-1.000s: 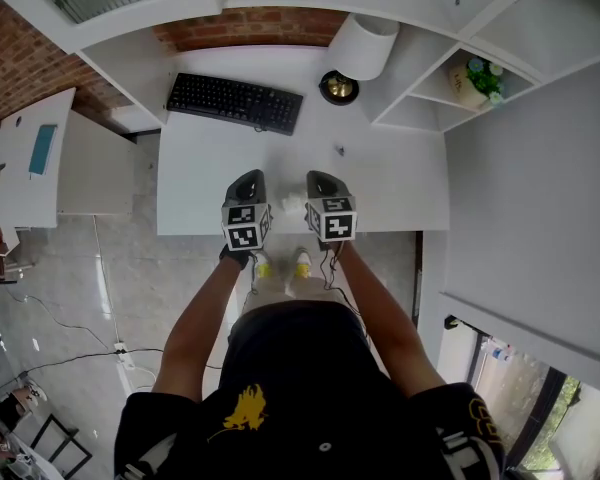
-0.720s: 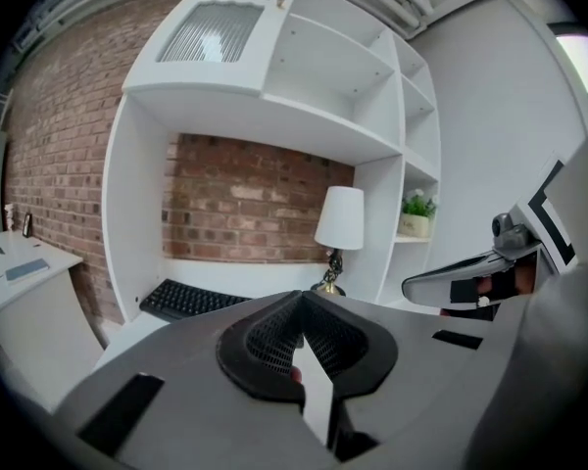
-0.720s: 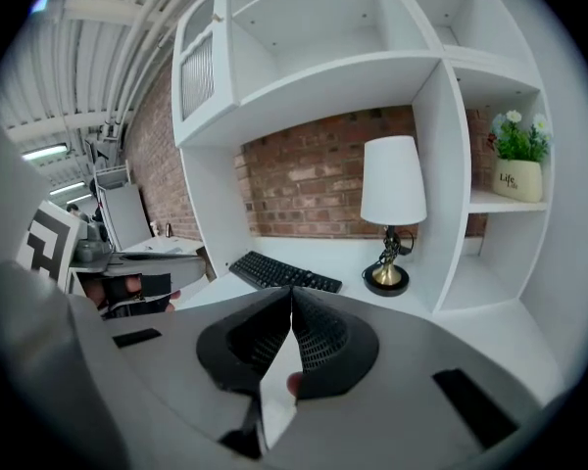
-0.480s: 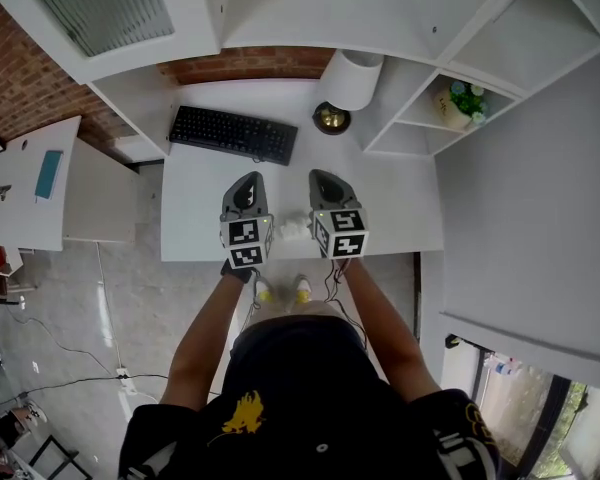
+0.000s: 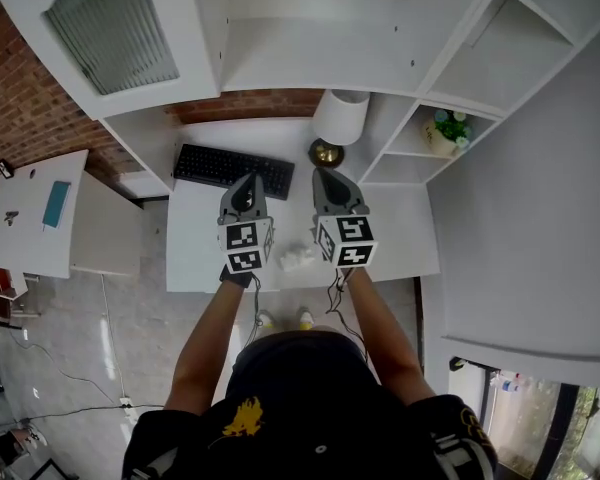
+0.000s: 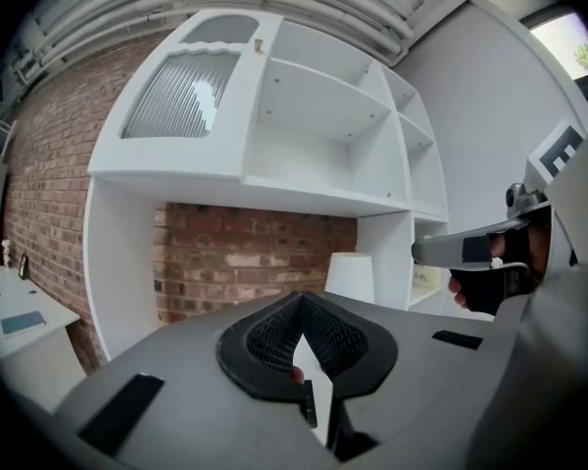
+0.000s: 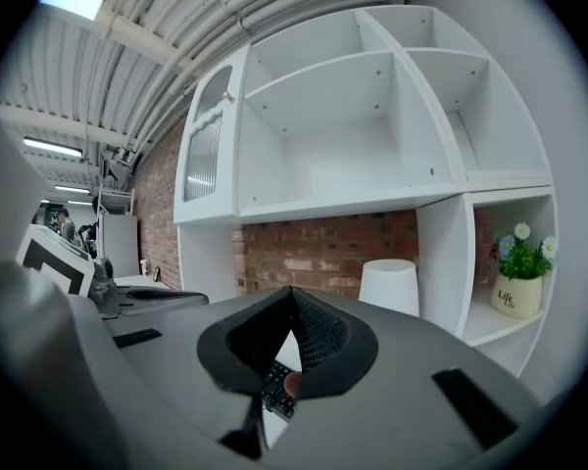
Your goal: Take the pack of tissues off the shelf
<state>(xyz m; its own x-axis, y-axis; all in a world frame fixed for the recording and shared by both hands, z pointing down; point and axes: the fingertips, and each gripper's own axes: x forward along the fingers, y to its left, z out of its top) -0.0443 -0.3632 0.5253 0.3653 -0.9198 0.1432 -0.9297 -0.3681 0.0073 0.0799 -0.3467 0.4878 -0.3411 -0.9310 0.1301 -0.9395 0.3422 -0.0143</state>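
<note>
Left gripper (image 5: pixel 248 180) and right gripper (image 5: pixel 327 175) closed, empty; white bundle (image 5: pixel 298 258) on desk (image 5: pixel 400 230) only in head view

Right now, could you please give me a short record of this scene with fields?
left gripper: shut, empty, held over the desk
right gripper: shut, empty, held over the desk
desk: keyboard, lamp, small white object near the front edge
shelf: potted plant in a right-hand compartment
</note>
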